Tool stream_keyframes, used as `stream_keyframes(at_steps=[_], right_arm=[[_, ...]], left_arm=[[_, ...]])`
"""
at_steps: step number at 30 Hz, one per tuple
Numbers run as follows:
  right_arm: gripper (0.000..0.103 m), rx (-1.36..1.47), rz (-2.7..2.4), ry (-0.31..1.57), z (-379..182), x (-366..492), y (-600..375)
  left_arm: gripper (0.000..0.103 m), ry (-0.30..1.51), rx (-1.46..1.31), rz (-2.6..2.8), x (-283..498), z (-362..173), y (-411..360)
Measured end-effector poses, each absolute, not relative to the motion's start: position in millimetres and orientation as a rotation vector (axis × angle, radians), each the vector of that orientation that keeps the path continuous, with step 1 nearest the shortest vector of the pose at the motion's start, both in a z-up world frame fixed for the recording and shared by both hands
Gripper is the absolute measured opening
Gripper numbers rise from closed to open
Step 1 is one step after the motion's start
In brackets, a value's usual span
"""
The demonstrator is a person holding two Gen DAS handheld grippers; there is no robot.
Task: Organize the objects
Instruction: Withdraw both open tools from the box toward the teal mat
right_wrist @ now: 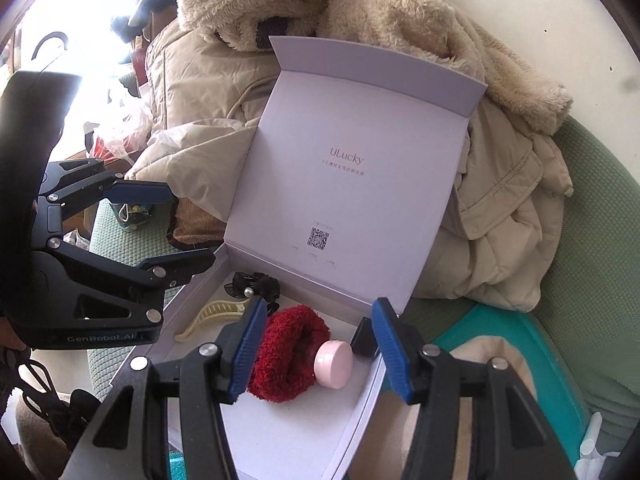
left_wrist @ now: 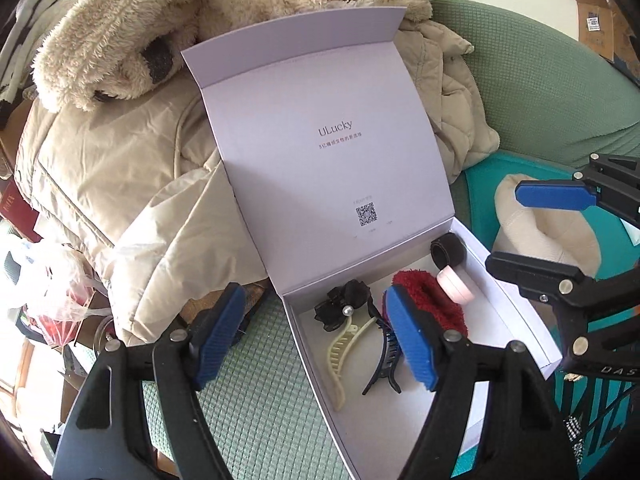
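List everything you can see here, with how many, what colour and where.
Box: one, white, lid open, on the green cushion.
Scrunchie: one, red, in the box.
Round case: one, pink, beside the scrunchie.
Claw clip: one, cream, in the box.
Dark claw clip: one, navy, in the box.
Bow clip: one, black, with a pearl, by the lid hinge.
Black band: one, far corner of the box.
Padded coat: one, beige, behind the box.
Left gripper: black, blue pads, open, empty.
Right gripper: black, blue pads, open, empty.
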State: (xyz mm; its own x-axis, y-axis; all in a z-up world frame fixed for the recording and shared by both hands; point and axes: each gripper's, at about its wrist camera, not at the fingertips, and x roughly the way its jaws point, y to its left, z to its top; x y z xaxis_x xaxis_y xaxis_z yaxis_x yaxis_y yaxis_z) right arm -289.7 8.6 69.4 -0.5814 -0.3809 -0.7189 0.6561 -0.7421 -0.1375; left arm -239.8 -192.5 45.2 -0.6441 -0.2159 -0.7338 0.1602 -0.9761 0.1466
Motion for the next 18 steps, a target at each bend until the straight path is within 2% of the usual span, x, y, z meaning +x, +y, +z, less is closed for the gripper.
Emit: stream_keyframes(at_steps=[3, 9, 12, 18], right_arm=[[0.055, 0.893, -2.311, 0.531, 83.5, -278.6, 11.8], [0.056, 0.859, -2.337, 0.535, 109.5, -258.2, 21.9], [0.059, 0.845, -2.357, 0.531, 121.5, -247.1, 29.0], [0.061, 0.826, -2.385, 0.521, 140.2, -222.6, 43.1]], left_arm=[[0.08, -0.103, 1.199, -2.679, -224.5, 63.0, -190.5], [0.082, -0.072, 1.194, -2.685, -200.1, 94.8, -183.6], [0.086, -0.048, 1.19, -2.695, -187.9, 108.4, -179.8], [0.089, -0.091, 1.162, -2.704, -159.6, 130.3, -159.0]])
